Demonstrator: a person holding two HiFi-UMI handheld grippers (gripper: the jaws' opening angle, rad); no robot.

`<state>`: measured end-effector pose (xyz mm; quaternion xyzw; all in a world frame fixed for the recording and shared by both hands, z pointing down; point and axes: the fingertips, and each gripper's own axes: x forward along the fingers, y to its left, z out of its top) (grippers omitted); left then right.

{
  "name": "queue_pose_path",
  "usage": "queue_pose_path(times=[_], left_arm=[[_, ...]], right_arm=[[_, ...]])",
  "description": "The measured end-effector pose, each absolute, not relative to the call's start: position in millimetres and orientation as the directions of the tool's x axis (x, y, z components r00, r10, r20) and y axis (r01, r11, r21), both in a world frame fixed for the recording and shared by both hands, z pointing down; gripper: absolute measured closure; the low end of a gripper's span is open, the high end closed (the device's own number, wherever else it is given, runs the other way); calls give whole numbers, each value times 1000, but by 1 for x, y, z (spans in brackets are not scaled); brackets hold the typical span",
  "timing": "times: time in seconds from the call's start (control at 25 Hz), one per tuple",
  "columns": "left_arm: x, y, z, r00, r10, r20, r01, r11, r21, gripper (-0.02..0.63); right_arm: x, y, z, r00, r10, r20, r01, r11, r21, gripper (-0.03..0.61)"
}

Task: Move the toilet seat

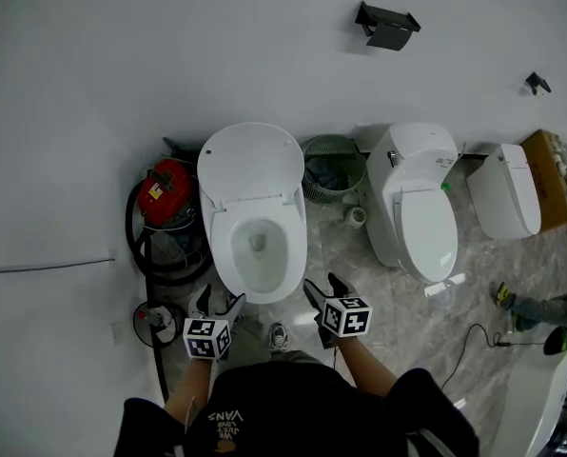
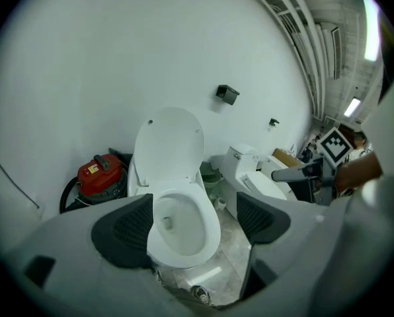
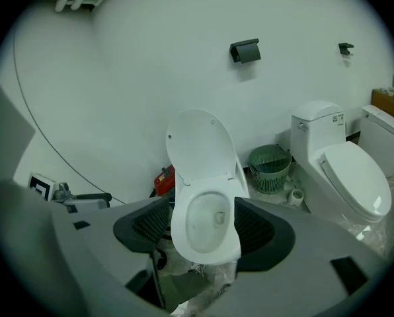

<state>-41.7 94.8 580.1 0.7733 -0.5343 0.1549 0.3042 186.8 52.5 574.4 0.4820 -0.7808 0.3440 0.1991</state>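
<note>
A white toilet stands against the wall, its lid (image 1: 252, 165) raised upright and its bowl (image 1: 260, 246) uncovered, with a broad white ring (image 3: 207, 249) round the opening. Both grippers hover just in front of the bowl's near rim, apart from it. My left gripper (image 1: 219, 301) sits at the front left and my right gripper (image 1: 323, 288) at the front right. In the left gripper view the left gripper (image 2: 194, 224) stands open, the bowl (image 2: 184, 226) showing far off between its dark pads (image 2: 124, 230). The right gripper (image 3: 203, 230) is open too, with nothing in it.
A red vacuum (image 1: 166, 190) with a black hose sits left of the toilet. A green basket (image 1: 333, 169) and a paper roll (image 1: 357, 217) lie to its right, then a second toilet (image 1: 419, 208) with its lid down, a third white fixture (image 1: 505, 193) and a cardboard box (image 1: 555, 174).
</note>
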Motion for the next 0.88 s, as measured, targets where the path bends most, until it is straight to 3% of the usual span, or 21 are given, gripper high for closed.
queue_pose_path(times=[0.44,0.88], left_arm=[[-63,80,669,416,-583,698,-909,-241,340,238],[-85,47,742,428,-527,734,-899,-168,403,239]], right_arm=[[184,40,662,-369,-548,750,-929,185,-322,290],[179,34,756,-354,-469,809,-922,30,-386,267]])
